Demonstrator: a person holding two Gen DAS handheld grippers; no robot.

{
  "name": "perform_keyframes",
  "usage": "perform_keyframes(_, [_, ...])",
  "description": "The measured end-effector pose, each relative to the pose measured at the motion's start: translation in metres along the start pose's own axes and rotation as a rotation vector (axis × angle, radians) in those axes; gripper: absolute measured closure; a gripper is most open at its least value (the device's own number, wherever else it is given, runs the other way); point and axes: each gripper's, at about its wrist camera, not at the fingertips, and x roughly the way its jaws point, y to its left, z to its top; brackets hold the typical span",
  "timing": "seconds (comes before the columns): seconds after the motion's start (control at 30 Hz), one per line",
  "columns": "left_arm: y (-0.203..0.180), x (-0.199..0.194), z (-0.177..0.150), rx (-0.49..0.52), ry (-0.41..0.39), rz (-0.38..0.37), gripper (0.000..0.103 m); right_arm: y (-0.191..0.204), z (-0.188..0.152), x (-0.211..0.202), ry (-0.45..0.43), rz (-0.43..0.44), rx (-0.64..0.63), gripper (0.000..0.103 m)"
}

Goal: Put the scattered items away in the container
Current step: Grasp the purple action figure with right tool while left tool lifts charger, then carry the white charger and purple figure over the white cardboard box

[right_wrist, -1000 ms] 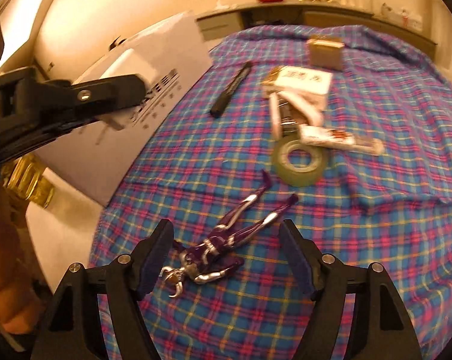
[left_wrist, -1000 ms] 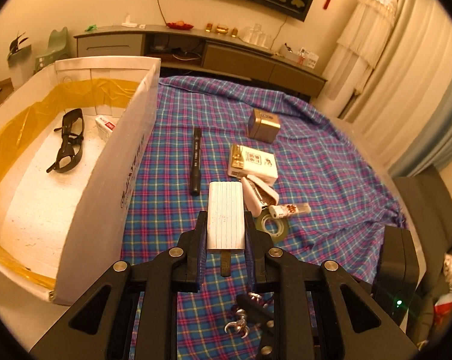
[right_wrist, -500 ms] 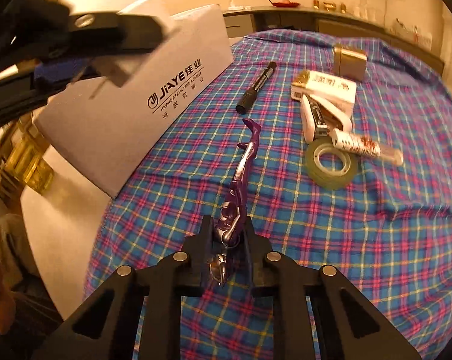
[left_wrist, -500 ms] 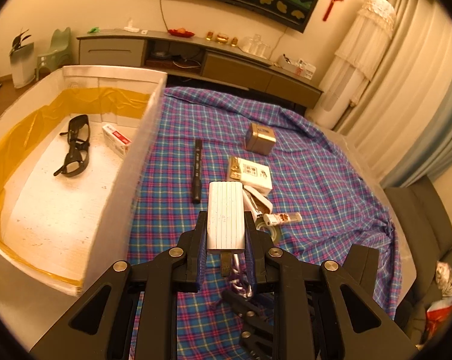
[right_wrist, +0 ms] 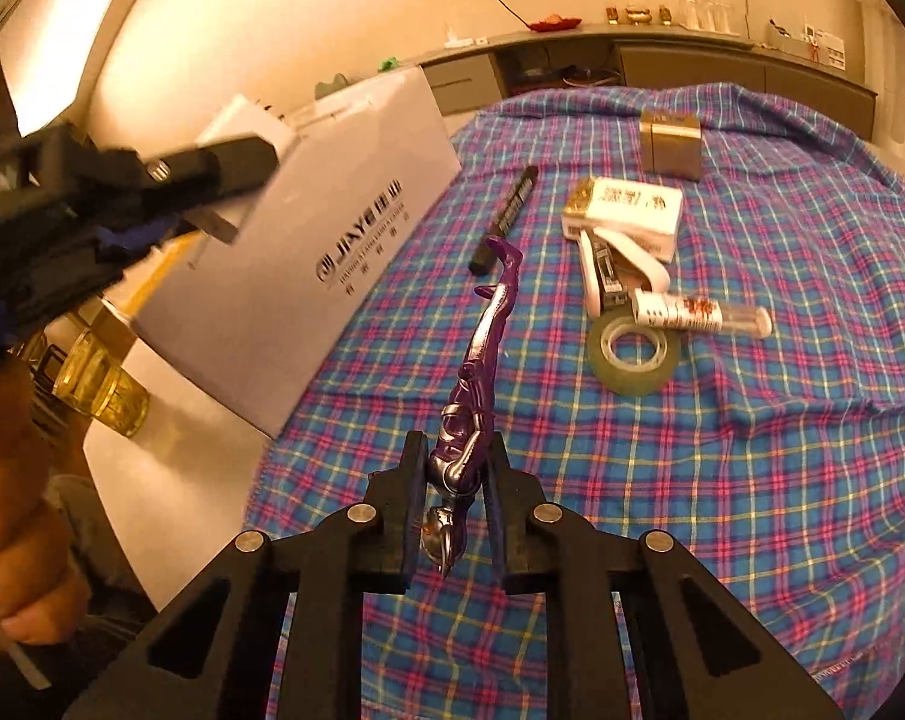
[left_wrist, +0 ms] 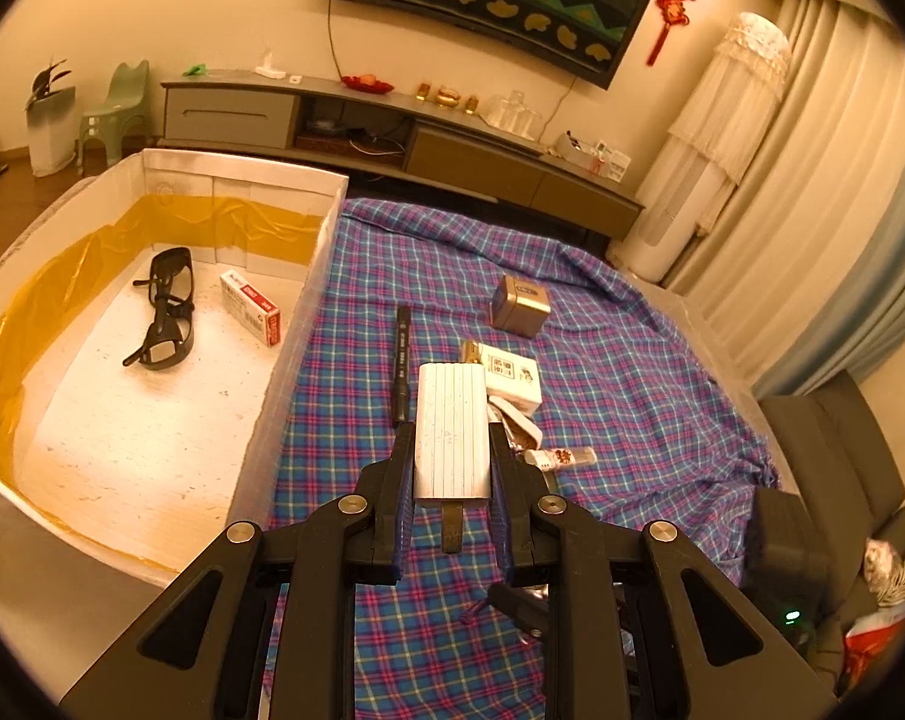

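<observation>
Purple figurine (right_wrist: 473, 420) | rigid, light, slippery; right gripper (right_wrist: 452, 480) clamps its torso | left gripper (left_wrist: 450, 468) clamps white ribbed case (left_wrist: 452, 432) | box (left_wrist: 290, 324) left.

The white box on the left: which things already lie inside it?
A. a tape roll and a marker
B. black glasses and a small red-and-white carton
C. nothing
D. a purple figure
B: in the white box, only the black glasses and the small red-and-white carton lie on its floor.
</observation>
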Motion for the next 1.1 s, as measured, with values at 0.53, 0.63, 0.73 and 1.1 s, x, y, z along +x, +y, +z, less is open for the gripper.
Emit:
perform_keyframes(0.53, [0.011, -0.024, 0.008, -0.025, -0.055, -0.008, 0.081, 0.037, 0.022, -0.05, -0.098, 0.047, -0.073, 0.084])
perform_keyframes(0.63, [0.015, -0.031, 0.01, -0.036, -0.072, -0.016, 0.081, 0.045, 0.026, -0.057, -0.114, 0.053, -0.09, 0.084])
perform_keyframes(0.73, [0.019, -0.04, 0.012, -0.045, -0.092, -0.023, 0.081, 0.05, 0.03, -0.061, -0.125, 0.058, -0.101, 0.084])
perform_keyframes(1.1, [0.046, -0.063, 0.022, -0.101, -0.148, -0.026, 0.081, 0.068, 0.041, -0.075, -0.157, 0.069, -0.137, 0.084])
